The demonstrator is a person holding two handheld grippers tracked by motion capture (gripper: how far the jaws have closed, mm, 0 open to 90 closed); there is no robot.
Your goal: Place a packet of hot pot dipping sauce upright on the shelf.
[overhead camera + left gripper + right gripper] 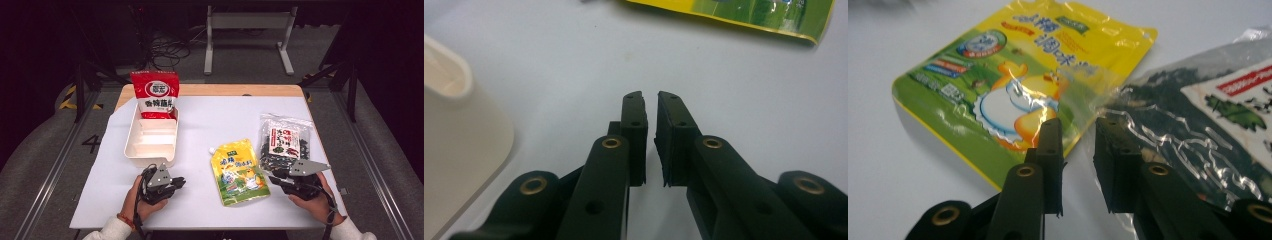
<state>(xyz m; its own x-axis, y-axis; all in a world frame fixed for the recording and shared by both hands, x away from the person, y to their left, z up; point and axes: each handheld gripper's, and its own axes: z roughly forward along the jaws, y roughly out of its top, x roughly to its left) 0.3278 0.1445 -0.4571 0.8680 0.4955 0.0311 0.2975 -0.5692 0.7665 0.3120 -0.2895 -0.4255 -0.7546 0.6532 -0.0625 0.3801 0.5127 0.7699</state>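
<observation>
Bins: one cream plastic bin (150, 145), rounded corners, left of centre.
Packets: three — a red-and-white bag (155, 93) standing in the bin's far end, a glossy yellow spouted pouch (239, 171) lying flat, a crinkly clear dark packet (284, 141).
Left gripper (176, 183): narrow gap, empty, near the bin.
Right gripper (276, 176): slightly parted, empty, over the pouch and packet edges.

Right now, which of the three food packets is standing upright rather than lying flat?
The red packet, propped at the far end of the white tray. The yellow pouch and the dark seaweed bag lie flat on the table.
</observation>
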